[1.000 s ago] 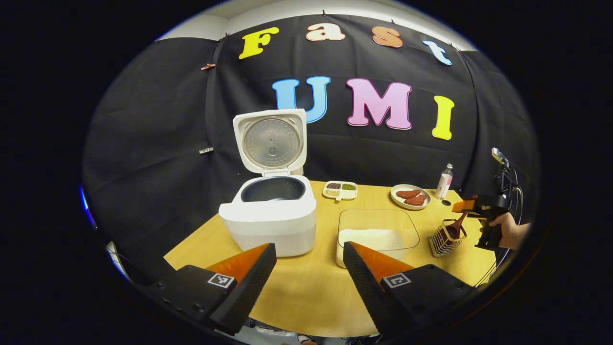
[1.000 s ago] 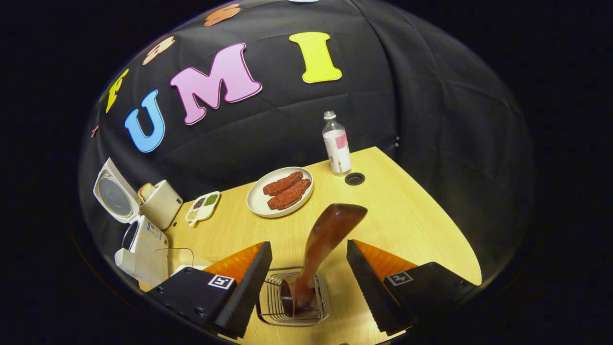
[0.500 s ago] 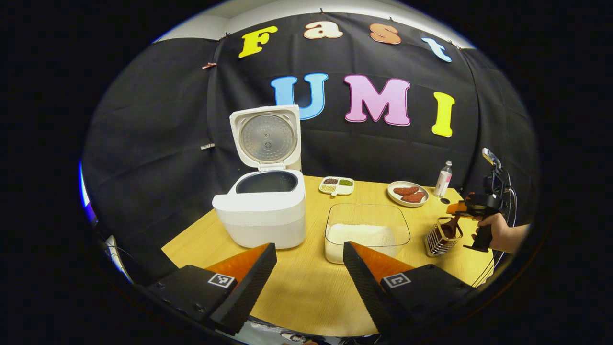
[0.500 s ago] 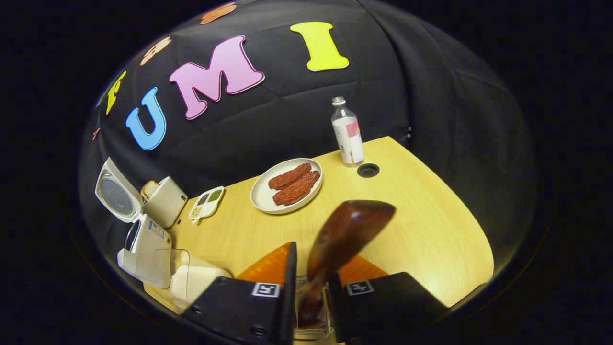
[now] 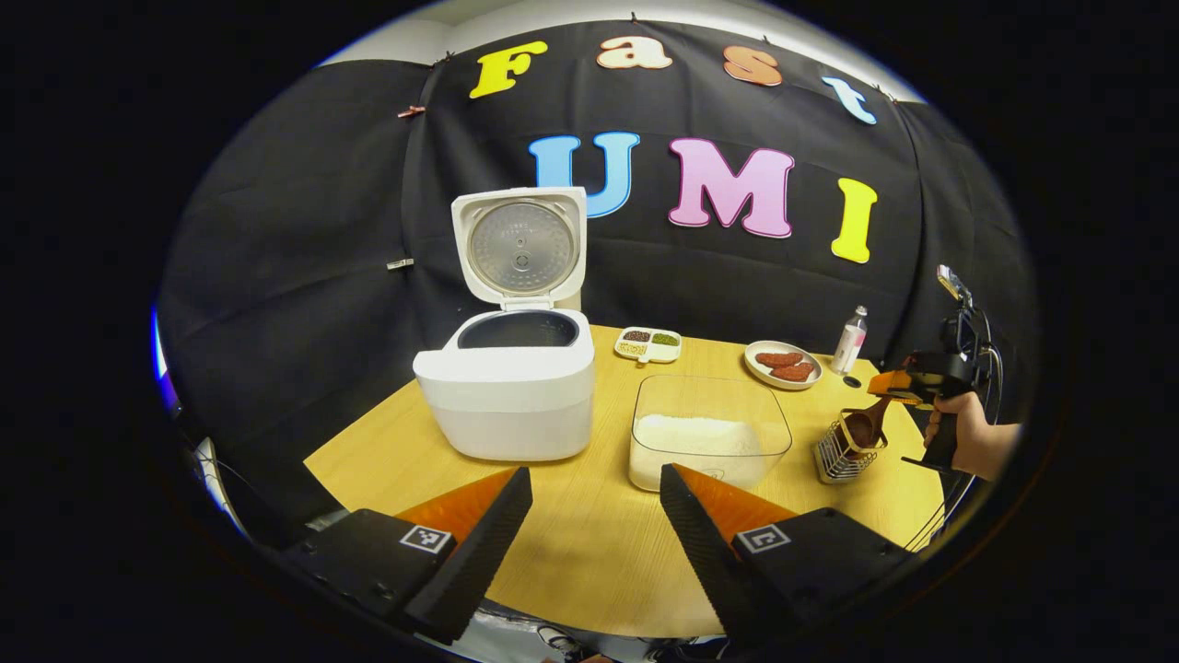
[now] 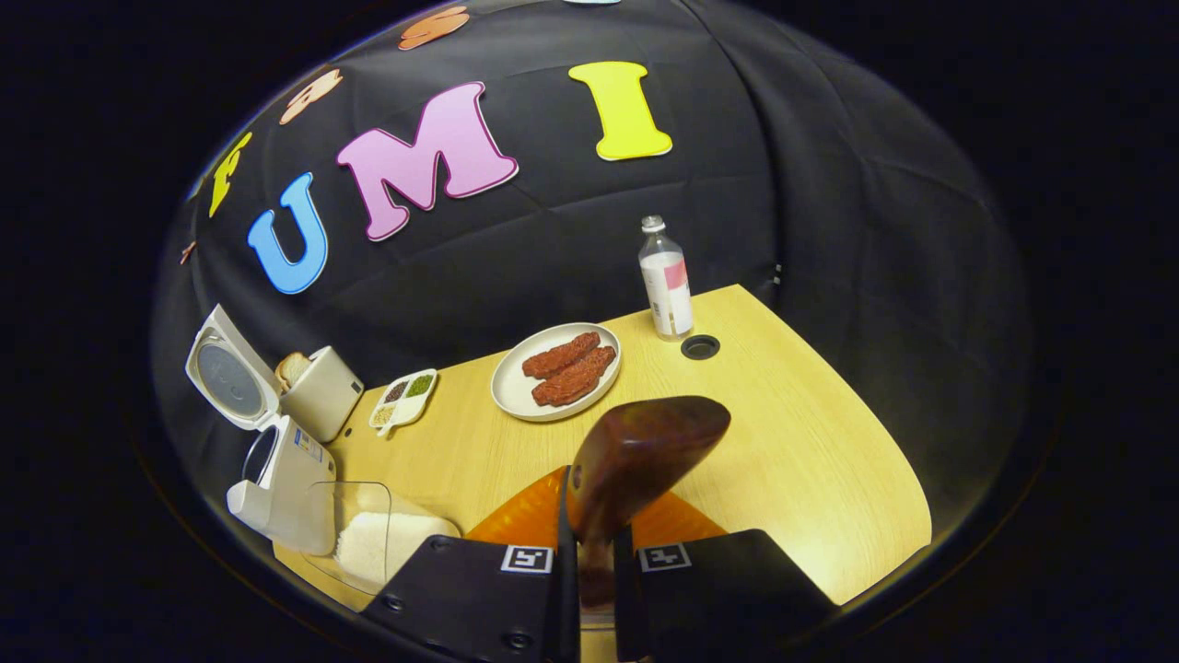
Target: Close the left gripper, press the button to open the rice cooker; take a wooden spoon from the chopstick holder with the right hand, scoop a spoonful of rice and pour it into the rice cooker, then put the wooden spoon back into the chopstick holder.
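From my end I count one rice cooker (image 5: pixel 509 391) with its lid up, one clear tub of rice (image 5: pixel 707 433), one plate (image 6: pixel 512 387) with what looks like two meat strips, all on the wood table (image 5: pixel 589 543), my left gripper (image 5: pixel 594 516) spread wide, right gripper (image 6: pixel 591 575) clamping the wooden spoon (image 6: pixel 636 456) over the chopstick holder (image 5: pixel 843 451).

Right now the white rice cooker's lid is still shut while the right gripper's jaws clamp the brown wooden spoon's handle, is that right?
Not quite: the white rice cooker has its lid standing open, as the left gripper view shows. The rest holds: the right gripper has its jaws clamped on the brown wooden spoon by the handle.
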`<move>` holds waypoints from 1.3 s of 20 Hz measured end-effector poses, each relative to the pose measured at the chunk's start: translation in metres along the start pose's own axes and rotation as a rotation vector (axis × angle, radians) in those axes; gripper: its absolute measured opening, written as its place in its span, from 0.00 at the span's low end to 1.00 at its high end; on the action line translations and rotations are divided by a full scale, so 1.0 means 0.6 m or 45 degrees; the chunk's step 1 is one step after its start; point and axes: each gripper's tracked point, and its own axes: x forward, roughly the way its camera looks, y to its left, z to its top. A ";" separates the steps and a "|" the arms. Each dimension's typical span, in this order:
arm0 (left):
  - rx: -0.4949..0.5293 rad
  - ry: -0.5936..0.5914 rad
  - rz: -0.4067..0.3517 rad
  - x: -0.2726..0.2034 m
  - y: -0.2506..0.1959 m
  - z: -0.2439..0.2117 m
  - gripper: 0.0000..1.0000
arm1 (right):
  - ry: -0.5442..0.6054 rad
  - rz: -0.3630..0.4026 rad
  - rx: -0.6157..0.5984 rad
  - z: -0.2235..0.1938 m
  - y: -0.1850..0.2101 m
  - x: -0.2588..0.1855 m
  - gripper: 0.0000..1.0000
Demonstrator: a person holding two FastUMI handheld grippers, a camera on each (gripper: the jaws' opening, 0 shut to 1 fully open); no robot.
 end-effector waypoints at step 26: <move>-0.019 0.012 -0.152 0.008 0.212 -0.021 0.96 | -0.185 0.256 -0.253 0.009 0.453 -0.084 0.19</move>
